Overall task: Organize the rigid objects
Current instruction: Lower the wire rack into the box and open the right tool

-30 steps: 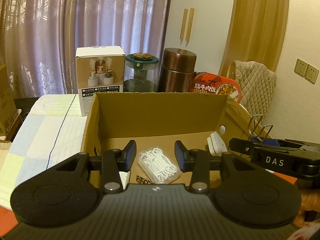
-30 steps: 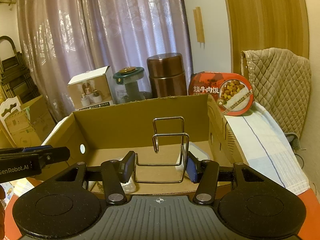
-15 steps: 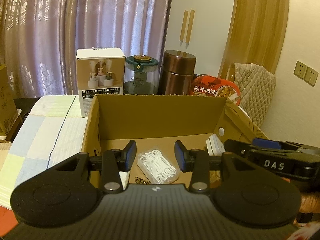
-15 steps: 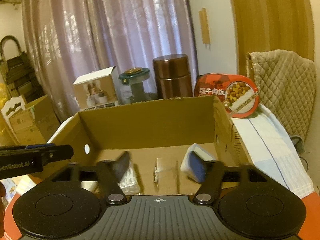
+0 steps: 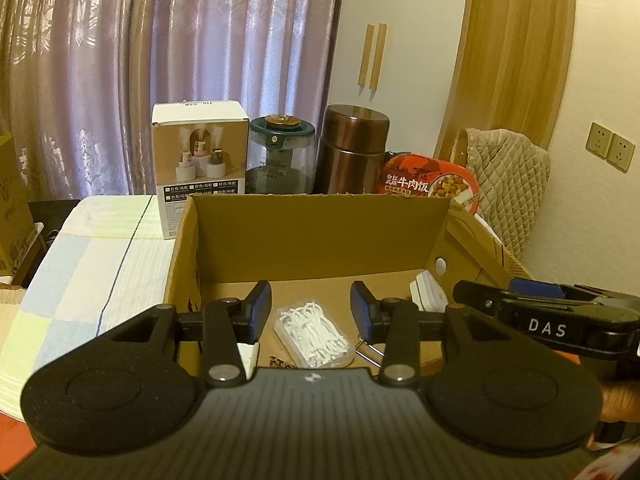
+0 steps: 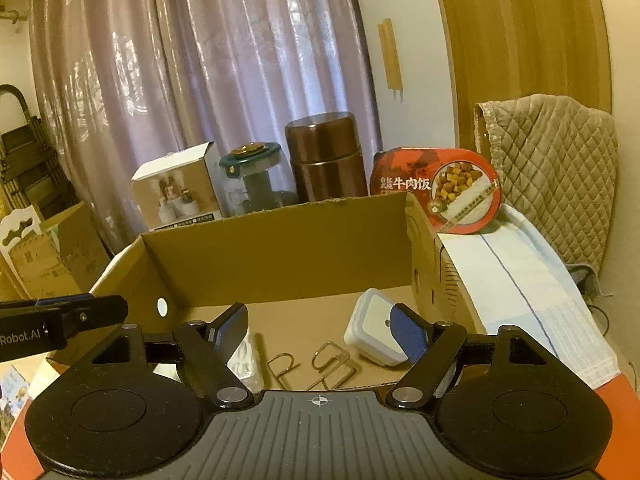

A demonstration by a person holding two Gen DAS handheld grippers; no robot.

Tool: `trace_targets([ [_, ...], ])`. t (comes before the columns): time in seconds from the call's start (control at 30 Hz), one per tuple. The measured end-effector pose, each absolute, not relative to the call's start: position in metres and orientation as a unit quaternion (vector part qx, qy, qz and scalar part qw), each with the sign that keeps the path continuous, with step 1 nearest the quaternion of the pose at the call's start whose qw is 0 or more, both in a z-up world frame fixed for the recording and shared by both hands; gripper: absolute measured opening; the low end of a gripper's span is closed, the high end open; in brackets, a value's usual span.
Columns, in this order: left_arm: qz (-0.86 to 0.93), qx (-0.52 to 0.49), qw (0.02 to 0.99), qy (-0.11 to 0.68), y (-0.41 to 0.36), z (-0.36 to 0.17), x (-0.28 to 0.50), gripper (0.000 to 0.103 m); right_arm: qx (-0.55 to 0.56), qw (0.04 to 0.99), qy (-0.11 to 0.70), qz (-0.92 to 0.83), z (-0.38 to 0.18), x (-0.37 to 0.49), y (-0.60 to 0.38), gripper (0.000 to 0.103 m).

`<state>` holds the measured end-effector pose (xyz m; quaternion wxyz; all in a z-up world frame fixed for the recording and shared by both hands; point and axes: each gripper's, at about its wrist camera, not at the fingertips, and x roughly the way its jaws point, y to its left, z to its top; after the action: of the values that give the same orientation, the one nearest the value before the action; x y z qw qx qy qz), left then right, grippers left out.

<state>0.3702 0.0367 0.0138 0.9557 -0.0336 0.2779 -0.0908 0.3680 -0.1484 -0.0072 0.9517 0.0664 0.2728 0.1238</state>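
Observation:
An open cardboard box [image 5: 316,236] stands in front of both grippers. On its floor lie a clear case of white floss picks [image 5: 314,330], a white lidded container [image 6: 376,326] at the right, and a wire rack [image 6: 320,364] on its side. My right gripper [image 6: 320,328] hovers over the box's near edge, open wide, with the rack lying free below it. My left gripper [image 5: 311,306] hangs above the floss case, its jaws apart with nothing between them. The wire rack [image 5: 368,350] shows just behind the left gripper's right finger.
Behind the box stand a white product carton [image 5: 198,172], a glass jar with a green lid [image 5: 280,160], a brown metal canister [image 5: 352,152] and a red meal bowl [image 5: 432,184]. A checked cloth [image 5: 100,272] covers the table. A quilted throw [image 6: 552,168] hangs at the right.
The right gripper opened and let go of the wire rack, which dropped onto the box floor and tipped over. The left gripper stayed as it was.

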Motion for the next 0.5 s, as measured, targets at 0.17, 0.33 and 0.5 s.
trace_targets([
  [0.17,-0.093,-0.031,0.956,0.277,0.034,0.014,0.369,0.039,0.069,0.952,0.271,0.122,-0.006,0.368,-0.150,0.075],
  [0.33,-0.091,-0.030,0.957,0.274,0.034,0.016,0.366,0.039,0.069,0.952,0.270,0.124,-0.004,0.367,-0.151,0.075],
  [0.5,-0.079,-0.034,0.963,0.256,0.040,0.025,0.354,0.043,0.078,0.955,0.255,0.129,0.005,0.359,-0.155,0.075],
])
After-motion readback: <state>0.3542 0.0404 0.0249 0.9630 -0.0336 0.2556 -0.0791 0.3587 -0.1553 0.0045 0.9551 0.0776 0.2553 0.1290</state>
